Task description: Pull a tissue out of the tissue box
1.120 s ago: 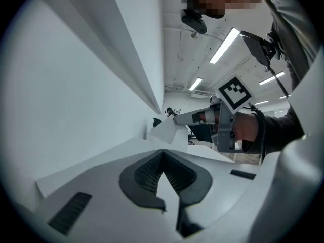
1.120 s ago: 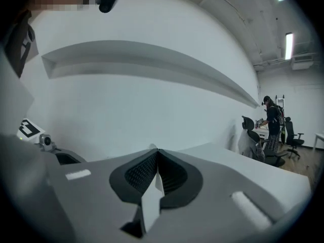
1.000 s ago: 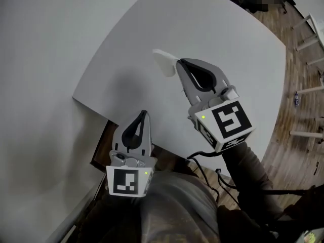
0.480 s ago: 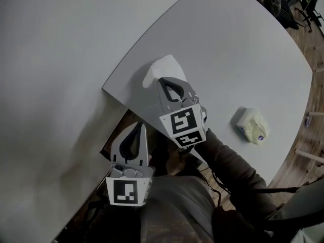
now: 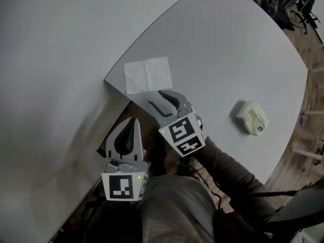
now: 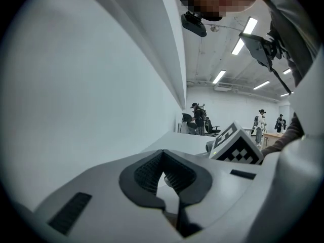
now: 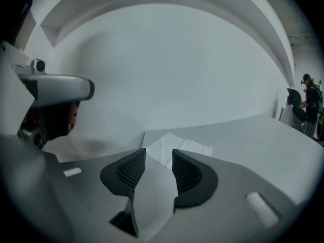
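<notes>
Tissue [image 5: 148, 75] flat, just past right gripper [image 5: 154, 97]; jaws opening, empty.

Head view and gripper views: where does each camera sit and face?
Head view: on the person's head, facing steeply down at table, tissue, tissue box; shows left tool, right tool, sleeve.
Left gripper view: on the left tool, facing along the wall; shows its shut jaws, the right tool's cube.
Right gripper view: on the right tool, facing down at the tissue; its jaws opening, gripping nothing, tissue just beyond their tips.
Shared: tissue, in head and right gripper views.
</notes>
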A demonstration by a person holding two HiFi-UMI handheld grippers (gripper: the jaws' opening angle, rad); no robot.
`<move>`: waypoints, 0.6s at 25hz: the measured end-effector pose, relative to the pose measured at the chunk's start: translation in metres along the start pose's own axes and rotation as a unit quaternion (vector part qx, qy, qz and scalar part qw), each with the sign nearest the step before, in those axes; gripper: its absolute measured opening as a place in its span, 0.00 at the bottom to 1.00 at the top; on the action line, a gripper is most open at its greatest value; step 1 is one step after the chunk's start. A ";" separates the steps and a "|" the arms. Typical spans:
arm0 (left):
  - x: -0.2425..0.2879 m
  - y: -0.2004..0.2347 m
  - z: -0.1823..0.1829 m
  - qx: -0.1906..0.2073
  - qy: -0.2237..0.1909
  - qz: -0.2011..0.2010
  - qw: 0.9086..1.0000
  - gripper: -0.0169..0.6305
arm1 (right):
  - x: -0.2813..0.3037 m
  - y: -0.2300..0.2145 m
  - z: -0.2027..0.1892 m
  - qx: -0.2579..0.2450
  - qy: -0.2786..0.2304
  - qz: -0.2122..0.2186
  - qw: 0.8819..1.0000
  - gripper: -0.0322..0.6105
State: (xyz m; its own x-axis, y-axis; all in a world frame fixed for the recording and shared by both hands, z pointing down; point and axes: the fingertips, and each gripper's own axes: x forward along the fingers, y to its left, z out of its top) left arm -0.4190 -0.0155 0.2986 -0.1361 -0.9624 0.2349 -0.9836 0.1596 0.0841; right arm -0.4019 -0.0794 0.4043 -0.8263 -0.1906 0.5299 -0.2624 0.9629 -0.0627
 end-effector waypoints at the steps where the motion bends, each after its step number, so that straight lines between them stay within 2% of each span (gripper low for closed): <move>1: -0.004 -0.006 0.000 0.000 -0.001 -0.002 1.000 0.02 | -0.014 0.005 0.004 0.005 -0.014 0.001 1.000 0.30; 4: -0.023 -0.038 0.008 0.009 -0.008 -0.018 1.000 0.02 | -0.073 0.024 0.022 0.030 -0.064 0.010 0.997 0.30; 7: -0.045 -0.090 0.020 0.036 -0.029 -0.049 0.998 0.02 | -0.148 0.038 0.026 0.073 -0.112 0.023 0.991 0.29; 9: -0.061 -0.132 0.027 0.056 -0.055 -0.071 0.994 0.03 | -0.202 0.043 0.017 0.092 -0.142 0.018 0.985 0.29; 11: -0.084 -0.173 0.034 0.063 -0.079 -0.074 0.992 0.02 | -0.260 0.051 0.005 0.101 -0.166 0.008 0.981 0.29; 15: -0.135 -0.246 0.037 0.063 -0.088 -0.070 0.992 0.03 | -0.361 0.068 -0.024 0.131 -0.201 -0.007 0.971 0.26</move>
State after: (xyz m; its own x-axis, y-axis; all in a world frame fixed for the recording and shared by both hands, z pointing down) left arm -0.1634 0.0667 0.2107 -0.0044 -0.9985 0.0549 -0.9998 0.0033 -0.0203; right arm -0.1095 0.0591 0.2289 -0.9359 -0.3127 0.1620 -0.3485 0.8885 -0.2985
